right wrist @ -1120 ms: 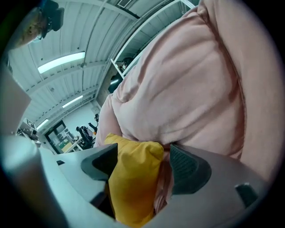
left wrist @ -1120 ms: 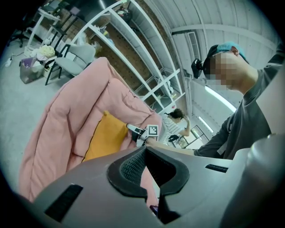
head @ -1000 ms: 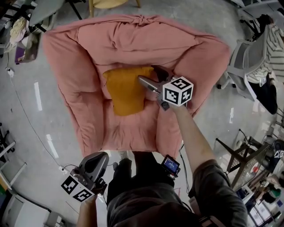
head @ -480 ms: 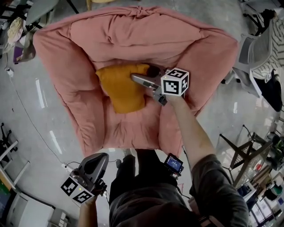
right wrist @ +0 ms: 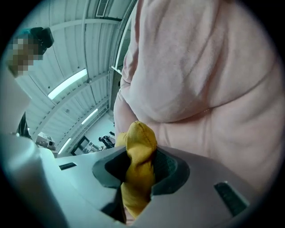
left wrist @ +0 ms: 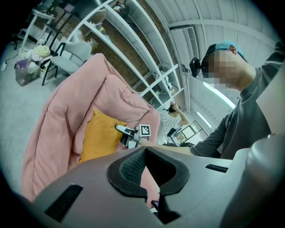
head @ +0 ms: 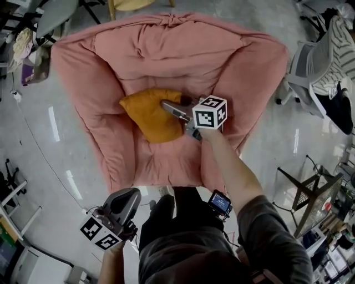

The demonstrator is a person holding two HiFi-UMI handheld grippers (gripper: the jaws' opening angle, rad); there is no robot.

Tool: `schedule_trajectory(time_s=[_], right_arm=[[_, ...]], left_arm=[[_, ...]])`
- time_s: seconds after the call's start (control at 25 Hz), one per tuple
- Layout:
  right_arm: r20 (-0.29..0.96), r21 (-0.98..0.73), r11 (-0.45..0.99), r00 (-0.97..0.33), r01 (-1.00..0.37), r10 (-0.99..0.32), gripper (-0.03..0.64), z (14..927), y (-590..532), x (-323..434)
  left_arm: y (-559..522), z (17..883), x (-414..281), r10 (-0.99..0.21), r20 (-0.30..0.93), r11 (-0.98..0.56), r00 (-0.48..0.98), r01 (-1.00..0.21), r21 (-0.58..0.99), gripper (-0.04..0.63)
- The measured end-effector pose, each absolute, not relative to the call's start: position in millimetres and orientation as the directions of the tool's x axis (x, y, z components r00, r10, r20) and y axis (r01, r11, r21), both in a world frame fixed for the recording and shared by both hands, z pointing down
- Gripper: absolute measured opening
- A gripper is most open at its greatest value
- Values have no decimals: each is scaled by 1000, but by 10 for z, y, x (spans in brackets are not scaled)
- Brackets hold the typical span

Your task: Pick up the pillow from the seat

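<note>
An orange pillow [head: 145,115] lies on the seat of a big pink cushioned armchair [head: 166,50]. My right gripper [head: 166,104] reaches in from the right. Its jaws are closing with the pillow's right edge between them. In the right gripper view a bunched fold of the pillow [right wrist: 140,142] is pinched between the pads of the right gripper [right wrist: 139,174], with the pink armchair [right wrist: 200,67] behind. My left gripper [head: 128,195] hangs low beside my leg, shut and empty. The left gripper view shows the left gripper [left wrist: 145,153] with tips together, and beyond it the pillow [left wrist: 100,138].
A grey office chair [head: 310,72] and a seated person in a striped shirt [head: 341,50] are at the right. A wooden chair [head: 133,4] stands behind the armchair. A folding stand [head: 305,199] sits at lower right. Grey floor with a cable [head: 33,144] lies at the left.
The right gripper's jaws were spread wide over the pillow's right edge; now they have come together on it and the fabric is bunched. The left gripper has stayed low.
</note>
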State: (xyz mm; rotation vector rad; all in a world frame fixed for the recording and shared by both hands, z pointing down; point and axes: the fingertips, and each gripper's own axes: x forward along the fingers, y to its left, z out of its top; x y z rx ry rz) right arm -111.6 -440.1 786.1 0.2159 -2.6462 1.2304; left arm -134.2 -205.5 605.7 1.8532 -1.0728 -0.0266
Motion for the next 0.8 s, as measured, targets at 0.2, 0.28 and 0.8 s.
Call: schedule_trajectory(time_s=[0.2,0.28,0.8], right_arm=[[242,-738,630,-966,-241,-86,117,7598,-4254,-1013],[239,-727,639,-965,-251,-106,117,7431,-4198,-973],[197,-523,766,-927,-374,-319,115,5336,-3874,-637]], left_arm=[[-1985,5849,-1374,-695,375,-200,614,-665,720,10],[-1932,5749,-1411,-703,361,-217,612,-669,711,11],[-1677,4781,-1694,-705,209,-416,678,-634,652,10]])
